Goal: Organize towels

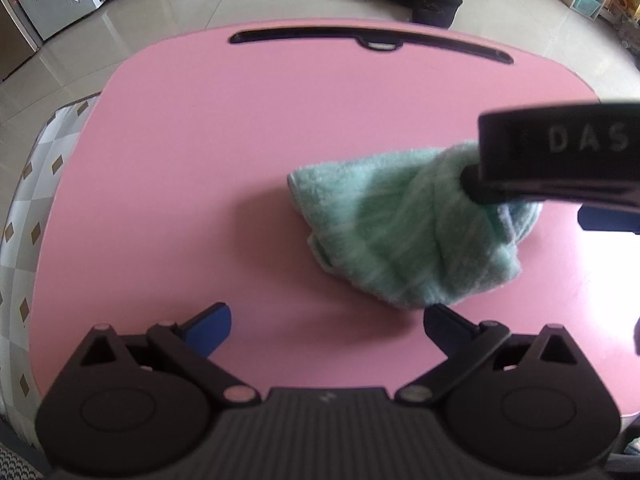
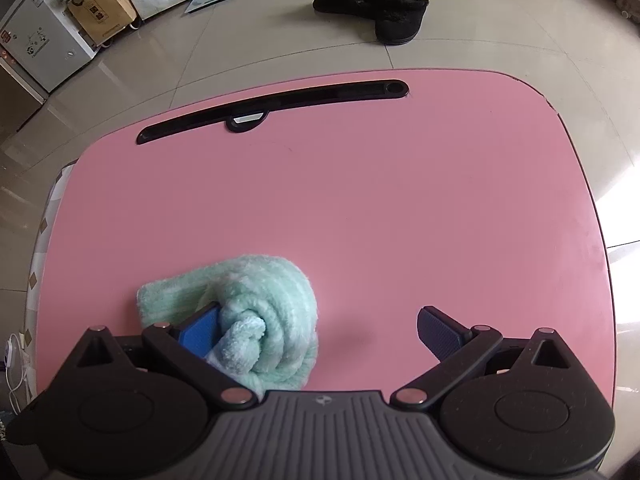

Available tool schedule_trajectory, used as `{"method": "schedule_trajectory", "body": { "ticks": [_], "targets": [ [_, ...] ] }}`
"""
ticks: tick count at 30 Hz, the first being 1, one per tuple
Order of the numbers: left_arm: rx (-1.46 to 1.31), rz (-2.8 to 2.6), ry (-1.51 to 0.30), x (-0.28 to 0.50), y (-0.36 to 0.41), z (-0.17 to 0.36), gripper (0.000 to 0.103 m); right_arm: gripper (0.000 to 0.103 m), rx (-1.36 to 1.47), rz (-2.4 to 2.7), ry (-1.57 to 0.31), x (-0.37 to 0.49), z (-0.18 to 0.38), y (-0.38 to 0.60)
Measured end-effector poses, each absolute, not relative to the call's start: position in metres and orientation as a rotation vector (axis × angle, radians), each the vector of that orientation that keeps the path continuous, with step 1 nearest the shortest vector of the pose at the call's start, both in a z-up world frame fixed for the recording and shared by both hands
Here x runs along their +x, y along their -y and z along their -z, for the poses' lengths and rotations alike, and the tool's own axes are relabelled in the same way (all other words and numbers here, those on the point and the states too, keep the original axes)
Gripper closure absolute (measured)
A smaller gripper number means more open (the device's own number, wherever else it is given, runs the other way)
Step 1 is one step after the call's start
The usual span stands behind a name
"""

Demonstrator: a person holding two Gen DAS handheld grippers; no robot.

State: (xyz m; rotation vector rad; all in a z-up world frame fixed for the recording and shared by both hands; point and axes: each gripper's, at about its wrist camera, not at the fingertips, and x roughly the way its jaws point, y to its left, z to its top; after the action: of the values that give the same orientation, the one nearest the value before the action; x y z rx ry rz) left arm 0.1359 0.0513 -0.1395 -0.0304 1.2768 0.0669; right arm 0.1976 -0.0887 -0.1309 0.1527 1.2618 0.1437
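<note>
towel (image 2: 256,312) bunched on pink tabletop (image 2: 400,208), at 9 o'clock inside right hand-held gripper (image 2: 318,334), jaws apart, left pad touching it. left hand-held gripper (image 1: 326,326) apart, empty; towel at its 1 o'clock.

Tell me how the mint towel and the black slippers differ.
The mint towel lies bunched on the pink table; the black slippers sit beyond it on the tiled floor. The towel is pale green, the slippers black. The towel lies against the open right gripper; nothing touches the slippers. Both look fluffy.
</note>
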Motion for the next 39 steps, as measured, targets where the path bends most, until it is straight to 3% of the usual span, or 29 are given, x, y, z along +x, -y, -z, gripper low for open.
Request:
{"method": "schedule_trajectory", "body": {
  "ticks": [11, 39],
  "targets": [
    [-0.079, -0.137, -1.184, 0.144, -0.073, 0.116, 0.000, 0.002, 0.155, -0.143, -1.264, 0.198, 0.132, 0.089],
    [-0.085, -0.074, -1.225, 0.161, -0.080, 0.144, 0.000, 0.002, 0.177, -0.146, -1.299, 0.204, 0.134, 0.087]
  ]
}}
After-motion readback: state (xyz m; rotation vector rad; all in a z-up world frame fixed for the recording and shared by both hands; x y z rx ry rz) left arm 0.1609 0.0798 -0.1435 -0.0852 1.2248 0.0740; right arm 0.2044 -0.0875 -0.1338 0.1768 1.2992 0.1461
